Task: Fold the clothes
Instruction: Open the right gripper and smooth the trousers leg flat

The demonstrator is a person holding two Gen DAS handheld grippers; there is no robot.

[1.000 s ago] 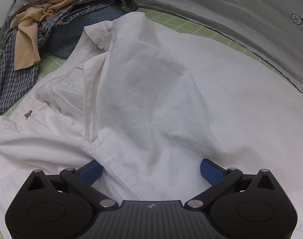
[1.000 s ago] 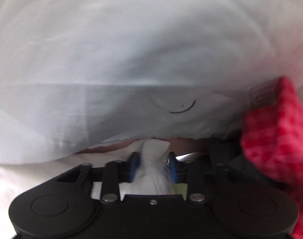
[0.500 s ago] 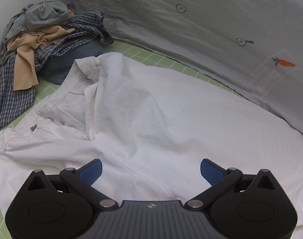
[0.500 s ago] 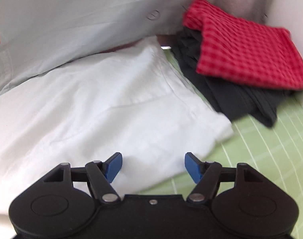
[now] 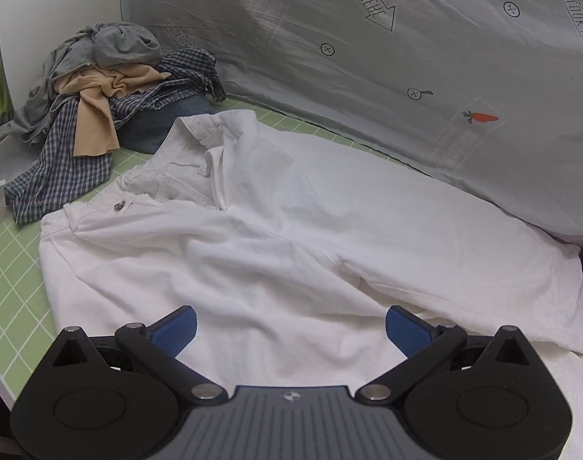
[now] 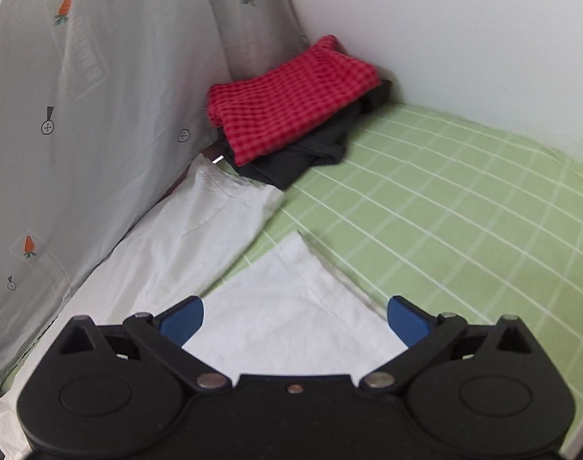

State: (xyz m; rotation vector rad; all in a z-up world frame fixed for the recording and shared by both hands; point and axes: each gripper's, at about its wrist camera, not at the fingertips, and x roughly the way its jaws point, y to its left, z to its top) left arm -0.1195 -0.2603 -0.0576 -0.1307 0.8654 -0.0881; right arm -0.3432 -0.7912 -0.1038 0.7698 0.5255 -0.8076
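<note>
Green mat (image 6: pixel 464 211) bare beside trousers (image 6: pixel 199 230)

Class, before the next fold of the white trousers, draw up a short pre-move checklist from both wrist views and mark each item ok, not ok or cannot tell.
1. Left gripper open and empty: ok.
2. Right gripper open, nothing between the pads after its jaws have just been opening: ok.
3. White trousers lying on the green grid mat: ok.
4. Trousers flat: not ok, the waistband is rumpled.
5. Leg ends aligned: not ok, the two hems lie apart.
6. Folded stack, red checked garment on top, clear of the trousers: cannot tell; they meet near the curtain.
</note>
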